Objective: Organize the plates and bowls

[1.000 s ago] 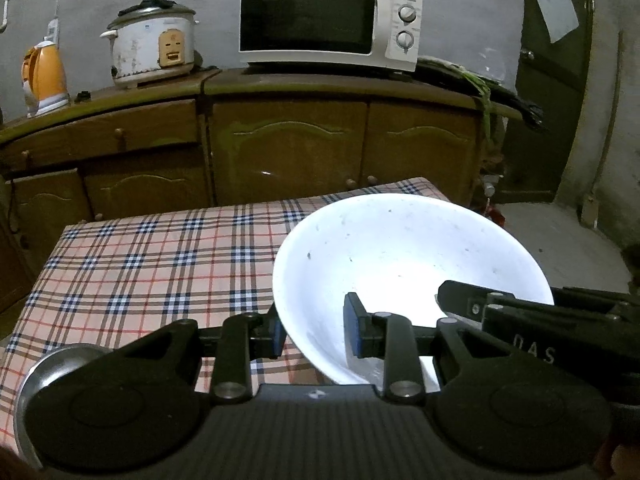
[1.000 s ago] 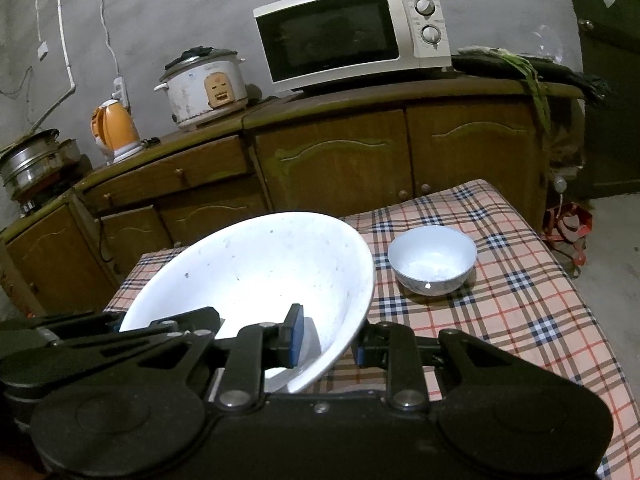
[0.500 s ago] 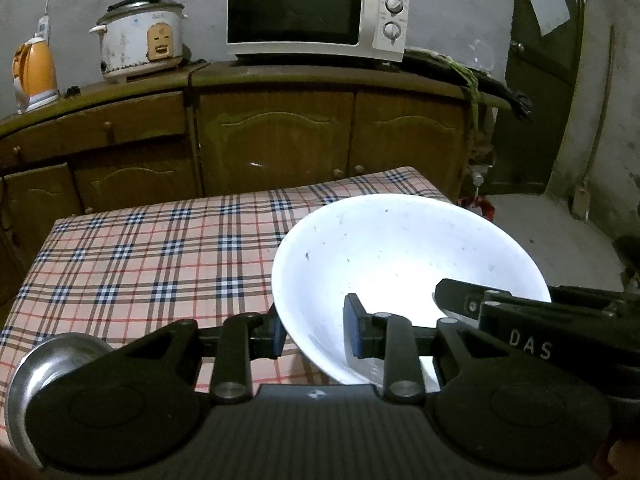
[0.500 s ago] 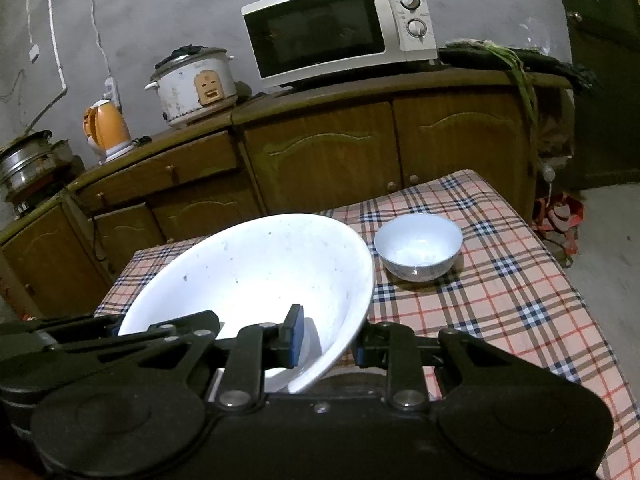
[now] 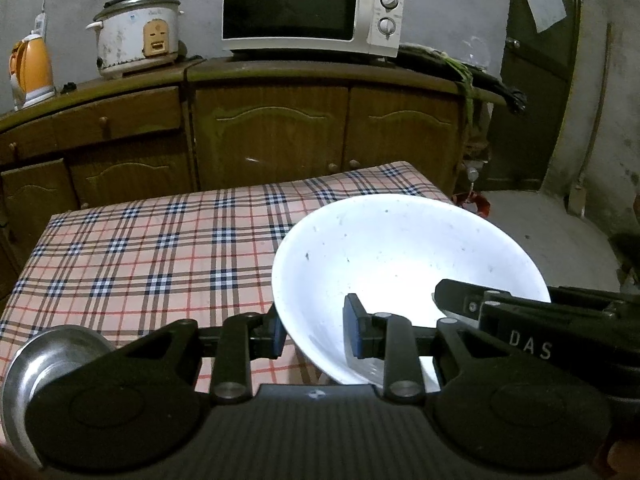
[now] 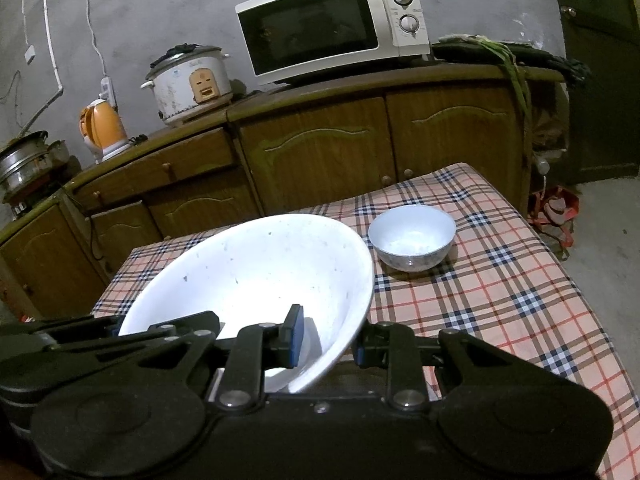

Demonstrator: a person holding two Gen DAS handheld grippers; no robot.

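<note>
Checked plaid tablecloth (image 5: 152,248), wooden cabinets behind | large white ceramic bowl (image 5: 400,264) held tilted above cloth, opposite rims clamped by left gripper (image 5: 314,334) and right gripper (image 6: 328,338), likely for balance | small white bowl (image 6: 412,238) resting nearby, probable stacking partner.

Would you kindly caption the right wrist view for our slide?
Both grippers clamp the large white bowl by opposite rims above the plaid table, beside a small bowl.
</note>
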